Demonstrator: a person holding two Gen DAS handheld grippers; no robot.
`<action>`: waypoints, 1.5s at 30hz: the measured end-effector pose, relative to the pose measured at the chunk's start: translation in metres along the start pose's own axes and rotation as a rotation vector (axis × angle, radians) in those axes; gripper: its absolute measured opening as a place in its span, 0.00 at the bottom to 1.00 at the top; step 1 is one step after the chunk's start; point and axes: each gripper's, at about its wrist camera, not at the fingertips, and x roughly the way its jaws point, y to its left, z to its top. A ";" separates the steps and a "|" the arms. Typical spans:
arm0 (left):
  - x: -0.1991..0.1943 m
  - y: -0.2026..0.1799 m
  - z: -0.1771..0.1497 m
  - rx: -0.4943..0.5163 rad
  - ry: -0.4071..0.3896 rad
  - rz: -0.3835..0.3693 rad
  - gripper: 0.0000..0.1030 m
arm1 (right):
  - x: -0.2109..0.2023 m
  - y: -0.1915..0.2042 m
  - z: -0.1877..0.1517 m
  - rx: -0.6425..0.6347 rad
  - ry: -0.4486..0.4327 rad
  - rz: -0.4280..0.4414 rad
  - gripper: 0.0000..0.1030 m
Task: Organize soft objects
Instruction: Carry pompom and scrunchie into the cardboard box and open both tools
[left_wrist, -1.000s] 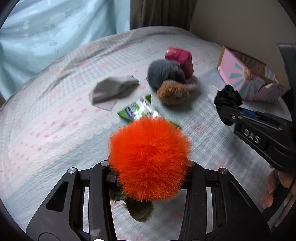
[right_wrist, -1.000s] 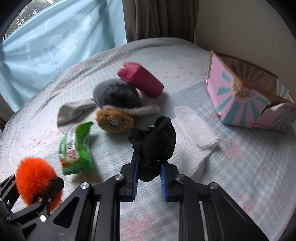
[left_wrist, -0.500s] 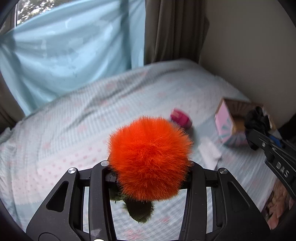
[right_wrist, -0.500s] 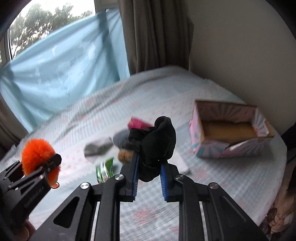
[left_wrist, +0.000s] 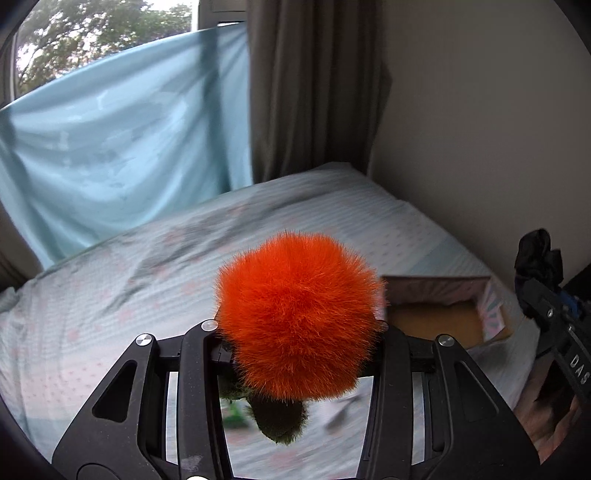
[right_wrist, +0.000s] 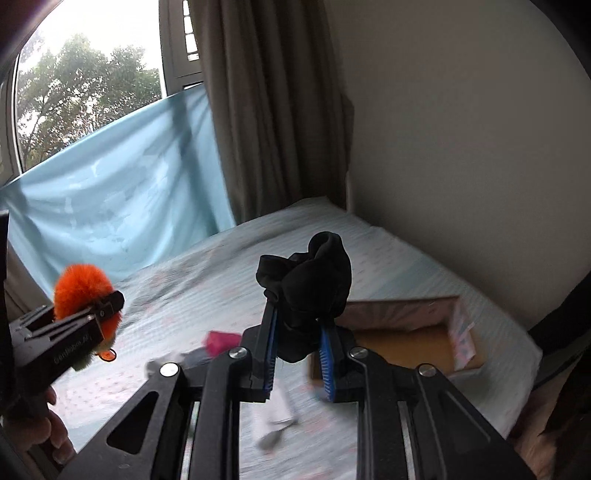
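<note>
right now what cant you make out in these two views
- Left wrist view: the orange pompom hides the left gripper fingertips and the bed behind it.
- Right wrist view: items on the bed below the black cloth are motion-blurred; only a pink thing shows.
- Cardboard box: its near-left part is hidden by the right gripper, so its full contents are unknown.
</note>
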 end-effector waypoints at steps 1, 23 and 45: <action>0.007 -0.020 0.007 0.002 0.004 -0.013 0.36 | 0.003 -0.013 0.004 0.001 0.006 -0.007 0.18; 0.233 -0.232 -0.003 0.099 0.410 -0.112 0.36 | 0.174 -0.212 0.008 0.108 0.407 -0.032 0.18; 0.324 -0.258 -0.072 0.288 0.736 -0.100 1.00 | 0.314 -0.249 -0.048 0.282 0.794 0.087 1.00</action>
